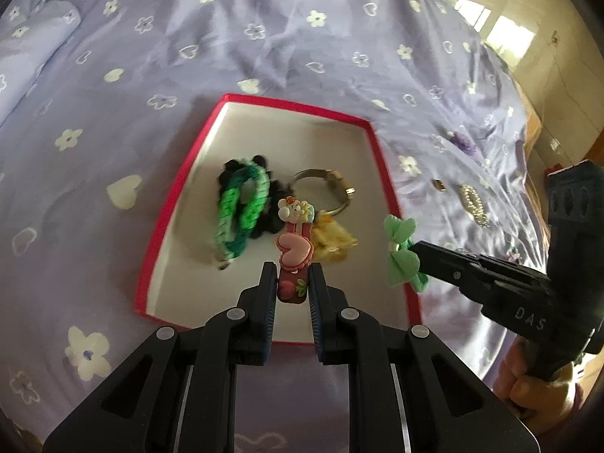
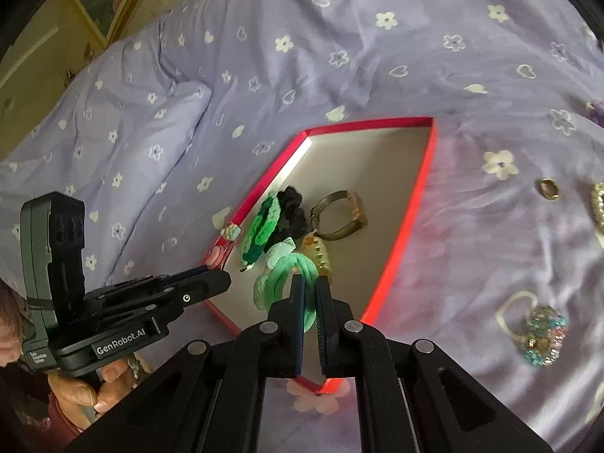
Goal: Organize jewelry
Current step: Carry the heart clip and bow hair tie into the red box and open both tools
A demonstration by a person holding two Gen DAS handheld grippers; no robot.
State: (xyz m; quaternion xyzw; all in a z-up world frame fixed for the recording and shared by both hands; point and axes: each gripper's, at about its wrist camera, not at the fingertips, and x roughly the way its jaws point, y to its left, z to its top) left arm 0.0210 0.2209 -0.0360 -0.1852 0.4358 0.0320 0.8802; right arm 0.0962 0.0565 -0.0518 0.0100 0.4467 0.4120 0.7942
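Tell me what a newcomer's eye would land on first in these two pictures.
First, the red box lying open on the purple bedspread, already holding a green braided bracelet and a watch. Next, the left hand-held gripper, shut on a pink hair clip over the box's near end. To its right, the right hand-held gripper pinches a green bow hair tie above the box.

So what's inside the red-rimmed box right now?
The red-rimmed box holds a green braided bracelet, a black scrunchie partly under it, a metal watch and a yellow claw clip, partly hidden.
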